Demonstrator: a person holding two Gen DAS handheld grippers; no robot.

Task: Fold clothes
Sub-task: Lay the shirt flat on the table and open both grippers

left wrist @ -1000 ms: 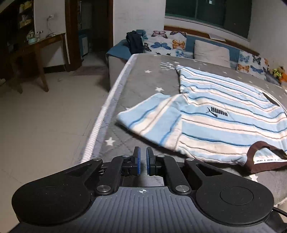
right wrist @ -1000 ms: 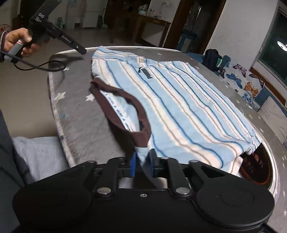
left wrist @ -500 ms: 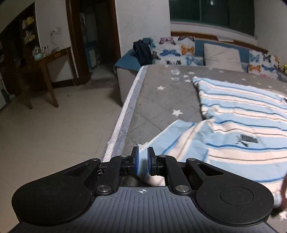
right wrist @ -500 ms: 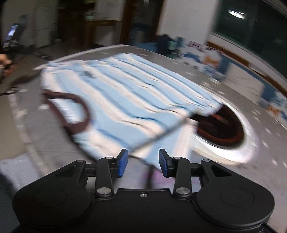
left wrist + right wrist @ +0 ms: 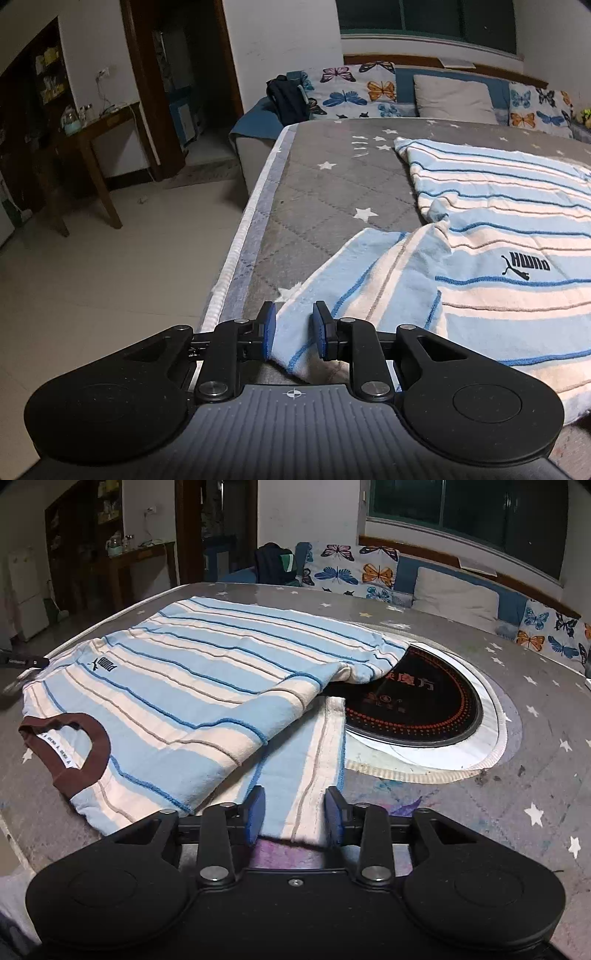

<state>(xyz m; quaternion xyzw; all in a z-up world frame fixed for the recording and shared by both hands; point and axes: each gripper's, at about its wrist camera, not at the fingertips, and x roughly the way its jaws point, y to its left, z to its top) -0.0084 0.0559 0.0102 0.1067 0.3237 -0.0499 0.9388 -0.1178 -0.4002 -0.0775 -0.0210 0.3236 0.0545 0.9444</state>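
A blue and cream striped shirt [image 5: 192, 686] is seen spread flat on a grey star-printed bed [image 5: 325, 192], with its brown collar [image 5: 74, 749] toward the near edge and its body running away toward the butterfly cushions [image 5: 354, 92] at the far side. In the left wrist view, the left gripper [image 5: 293, 328] is held low over the bed's edge, and one sleeve [image 5: 354, 280] is seen lying between its blue fingers [image 5: 267, 328]; the fingers are opening, and a gap is visible on both sides of the cloth, so the sleeve is judged to be released rather than pinched. In the right wrist view, the right gripper [image 5: 293, 812] is positioned at the end of the other sleeve [image 5: 306, 768], which is laid out straight toward the camera beside a round black mat with a white border [image 5: 424, 709]. The cuff sits between the right fingers [image 5: 255, 812], which are closing but are not yet seen pressing on it. Each sleeve is stretched outward from the body, with its length pointing almost directly at the gripper on its own side, so each hand is nearest its own sleeve. The coming move is judged to depend on that alignment: the right sleeve would be carried inward across the chest, along its own length, once it is grasped. A dark wooden surface [image 5: 99, 125] against the wall is visible beyond the tiled floor.
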